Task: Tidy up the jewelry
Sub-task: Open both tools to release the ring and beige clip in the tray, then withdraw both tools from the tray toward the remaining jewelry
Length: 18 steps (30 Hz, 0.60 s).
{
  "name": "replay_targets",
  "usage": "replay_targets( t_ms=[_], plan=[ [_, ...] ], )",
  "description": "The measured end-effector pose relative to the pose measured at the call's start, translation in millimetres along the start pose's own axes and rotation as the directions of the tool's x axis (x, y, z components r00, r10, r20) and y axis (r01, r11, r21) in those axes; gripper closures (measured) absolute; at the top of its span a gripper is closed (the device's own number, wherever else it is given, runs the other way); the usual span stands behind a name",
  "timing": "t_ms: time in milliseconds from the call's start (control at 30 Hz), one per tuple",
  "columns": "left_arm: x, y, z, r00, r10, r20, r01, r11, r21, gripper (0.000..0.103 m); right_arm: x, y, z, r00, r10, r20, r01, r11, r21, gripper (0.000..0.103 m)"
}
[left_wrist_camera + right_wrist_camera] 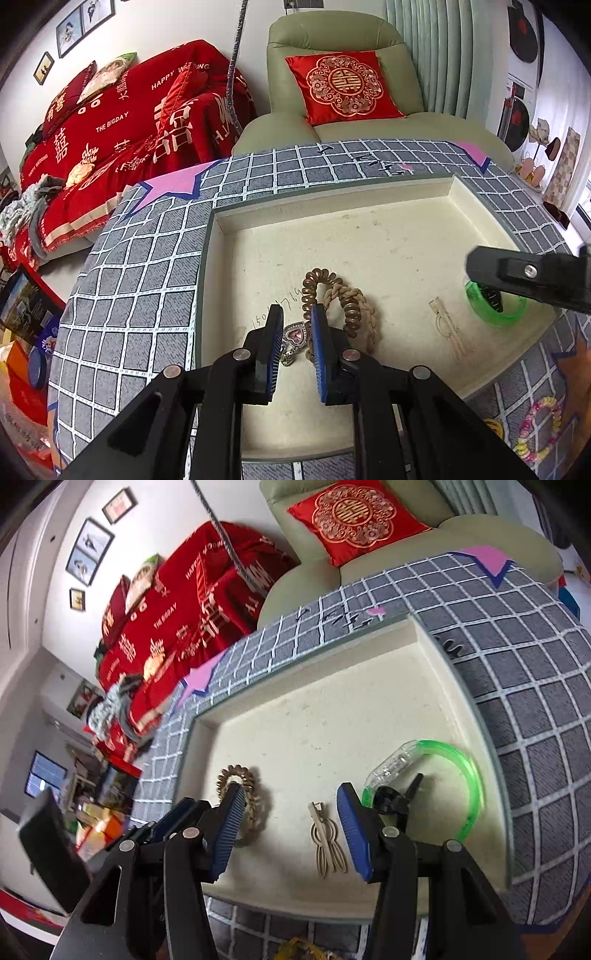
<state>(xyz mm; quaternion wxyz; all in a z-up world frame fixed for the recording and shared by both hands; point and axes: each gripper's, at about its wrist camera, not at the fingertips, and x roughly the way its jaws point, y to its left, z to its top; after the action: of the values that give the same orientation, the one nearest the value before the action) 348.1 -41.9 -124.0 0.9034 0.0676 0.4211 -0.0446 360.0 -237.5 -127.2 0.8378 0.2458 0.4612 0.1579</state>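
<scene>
Sorting jewelry into a shallow cream tray [369, 236] on a counter covered in grey checked cloth [140, 258]. The left tool [294, 325] points steeply down, its narrow jaws seemingly gripping a silver ring with a pink heart stone [294, 335] above the tray floor; releasing it seems next. The right tool [291, 825] stands half open and empty over a beige hair clip [327, 843], beside a green translucent bangle [467, 775].

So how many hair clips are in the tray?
2: a beige clip lying left of the green bangle, a black claw clip inside that bangle. More may be hidden.
</scene>
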Motion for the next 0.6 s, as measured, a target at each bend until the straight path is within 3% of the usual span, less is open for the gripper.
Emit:
replay_targets(
  t_ms=[200, 233, 267, 300, 367, 533, 600],
  plan=[
    [-16.6, 2.2, 0.5, 1.000, 0.001, 0.018, -0.001, 1.000, 0.005, 0.074, -31.4, 0.9, -16.8, 1.000, -0.010, 0.030, 0.010, 1.000, -0.007, 0.047],
    [-18.5, 2.7, 0.5, 1.000, 0.001, 0.019, -0.001, 1.000, 0.003, 0.064, -37.2, -1.0, -21.0, 0.999, -0.011, 0.033, 0.011, 1.000, -0.003, 0.047],
    [-21.6, 3.8, 0.6, 1.000, 0.005, 0.024, -0.005, 1.000, -0.002, 0.020, -42.3, -3.0, -25.0, 0.999, -0.011, 0.035, 0.011, 1.000, 0.004, 0.047],
    [-28.1, 6.3, 0.4, 0.998, 0.025, 0.051, -0.024, 1.000, -0.020, 0.000, -46.9, -5.1, -28.9, 0.999, -0.012, 0.034, 0.012, 1.000, 0.010, 0.047],
    [-40.5, 9.1, 0.2, 0.993, 0.043, 0.114, -0.040, 0.999, -0.031, 0.000, -56.6, -9.6, -36.8, 0.999, -0.015, 0.034, 0.015, 1.000, 0.022, 0.047],
    [-53.7, 10.8, 0.9, 0.994, 0.041, 0.101, -0.039, 0.999, -0.025, 0.000, -75.6, -17.0, -53.2, 0.999, -0.042, 0.031, 0.040, 0.999, 0.034, 0.046],
    [-63.0, 12.4, -3.9, 0.995, 0.037, 0.096, -0.034, 0.999, -0.029, 0.000, -83.7, -17.3, -60.5, 0.998, -0.056, 0.035, 0.055, 0.998, 0.030, 0.036]
  ],
)
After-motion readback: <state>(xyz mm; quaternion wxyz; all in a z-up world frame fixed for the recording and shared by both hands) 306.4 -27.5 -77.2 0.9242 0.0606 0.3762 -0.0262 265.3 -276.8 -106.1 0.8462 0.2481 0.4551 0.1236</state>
